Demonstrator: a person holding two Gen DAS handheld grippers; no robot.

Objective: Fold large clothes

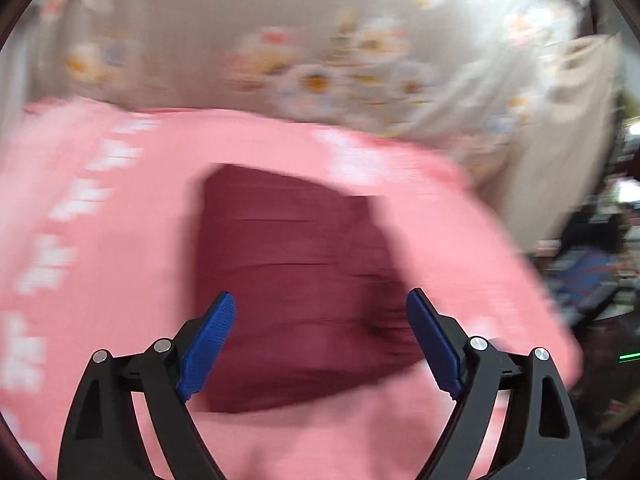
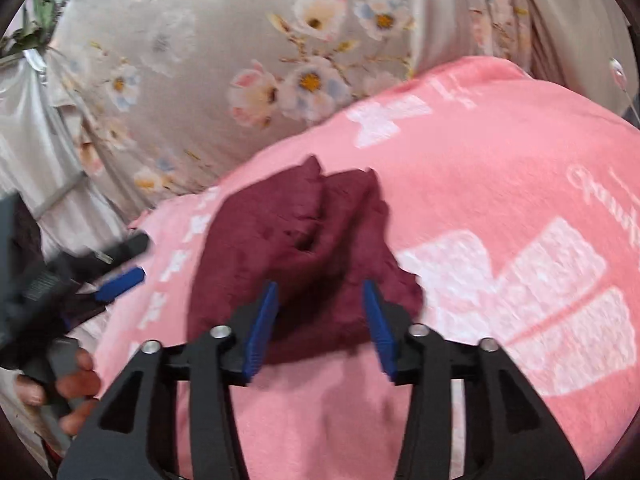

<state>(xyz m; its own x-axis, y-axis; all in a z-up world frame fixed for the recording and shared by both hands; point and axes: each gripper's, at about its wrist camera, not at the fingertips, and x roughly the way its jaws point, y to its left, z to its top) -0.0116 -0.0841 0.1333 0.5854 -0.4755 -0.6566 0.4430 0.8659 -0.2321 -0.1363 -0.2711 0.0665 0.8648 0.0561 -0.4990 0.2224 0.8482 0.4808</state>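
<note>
A dark maroon garment lies folded into a compact bundle on a pink blanket with white bow prints. My left gripper is open, its blue pads either side of the bundle's near part, holding nothing. In the right wrist view the maroon garment shows lumpy folds with a crease down its middle. My right gripper is open over its near edge, empty. The left gripper shows at the left edge of the right wrist view, held by a hand.
A beige floral sheet covers the bed behind the pink blanket. The bed's edge and cluttered dark room items lie to the right in the left wrist view. The left view is motion-blurred.
</note>
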